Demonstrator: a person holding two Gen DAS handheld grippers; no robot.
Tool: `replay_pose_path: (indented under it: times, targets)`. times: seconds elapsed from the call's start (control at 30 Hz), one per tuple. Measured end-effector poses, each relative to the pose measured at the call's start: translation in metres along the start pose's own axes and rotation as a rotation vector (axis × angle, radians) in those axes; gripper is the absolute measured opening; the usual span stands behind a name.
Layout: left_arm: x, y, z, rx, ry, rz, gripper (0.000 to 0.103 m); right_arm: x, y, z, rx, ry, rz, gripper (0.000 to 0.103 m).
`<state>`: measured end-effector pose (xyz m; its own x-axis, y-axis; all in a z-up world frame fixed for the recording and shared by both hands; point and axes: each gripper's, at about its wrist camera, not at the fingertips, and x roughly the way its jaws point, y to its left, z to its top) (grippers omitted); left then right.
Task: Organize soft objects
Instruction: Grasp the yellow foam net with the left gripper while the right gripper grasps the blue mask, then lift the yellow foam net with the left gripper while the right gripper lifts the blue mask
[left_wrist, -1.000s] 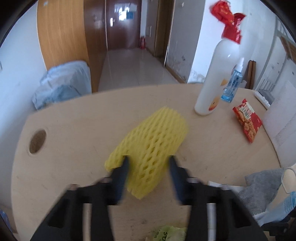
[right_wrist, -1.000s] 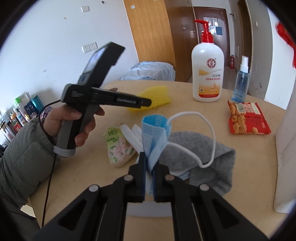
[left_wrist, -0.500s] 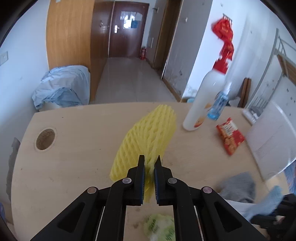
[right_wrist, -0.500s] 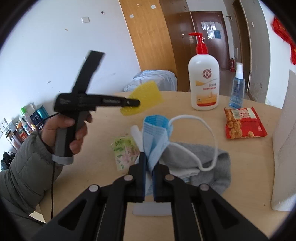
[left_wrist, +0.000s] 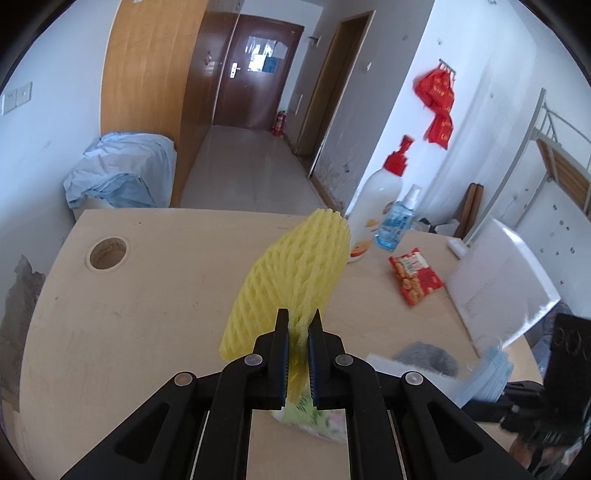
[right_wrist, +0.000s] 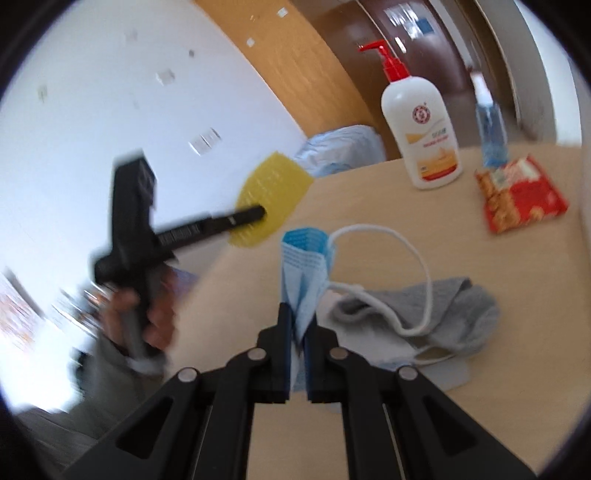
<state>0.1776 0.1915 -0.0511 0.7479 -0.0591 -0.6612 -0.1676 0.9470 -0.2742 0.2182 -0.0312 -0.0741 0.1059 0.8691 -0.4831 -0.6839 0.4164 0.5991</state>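
No legible text (bottle (right_wrist: 424, 125) label blurred, round red emblem only)

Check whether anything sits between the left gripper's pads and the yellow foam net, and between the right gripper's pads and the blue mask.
Nothing visible does. The left gripper is shut directly on the lower edge of the yellow foam net, held above the table. The right gripper is shut directly on the blue mask.

Bright daylight; right view motion-blurred; fisheye edges vignetted.
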Motion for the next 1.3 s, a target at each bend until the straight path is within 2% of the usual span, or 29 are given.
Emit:
replay_pose_path:
  times: [0.07,0.13,0.2,0.27,0.33,0.47,0.6,0.73,0.97,1.2,1.3]
  targets:
    - [-0.013,-0.001,-0.004,-0.008,-0.024,-0.012,0.009,-0.009,-0.001,0.002,0.056,-0.028,0.107,0.008]
    - [-0.024,-0.001,-0.006,-0.011,-0.050,-0.012,0.009,-0.014,-0.003,0.005,0.066,-0.060,0.115,0.008]
    - [-0.036,-0.004,-0.009,-0.010,-0.065,-0.014,0.009,-0.023,-0.002,0.007,0.097,-0.092,0.188,0.008]
    - [-0.043,-0.007,-0.014,-0.009,-0.070,-0.025,0.009,-0.030,0.001,0.009,0.095,-0.126,0.207,0.008]
    - [-0.049,-0.011,-0.018,-0.004,-0.072,-0.036,0.009,-0.027,0.007,0.010,0.045,-0.125,0.113,0.008]
    - [-0.057,-0.016,-0.027,0.002,-0.076,-0.050,0.009,0.003,0.003,0.000,-0.069,-0.060,-0.155,0.008]
    - [-0.062,-0.020,-0.034,0.006,-0.068,-0.047,0.009,0.020,0.004,-0.009,-0.146,-0.041,-0.268,0.008]
    - [-0.066,-0.023,-0.039,0.011,-0.070,-0.056,0.009,0.018,0.001,-0.009,-0.188,-0.033,-0.288,0.010]
    - [-0.070,-0.026,-0.046,0.015,-0.068,-0.065,0.009,0.010,0.019,-0.018,-0.268,-0.057,-0.326,0.044]
    - [-0.070,-0.026,-0.049,0.021,-0.065,-0.063,0.009,0.003,0.030,-0.027,-0.262,-0.062,-0.300,0.046]
    - [-0.072,-0.026,-0.053,0.020,-0.065,-0.066,0.009,-0.007,0.039,-0.042,-0.311,-0.071,-0.338,0.046]
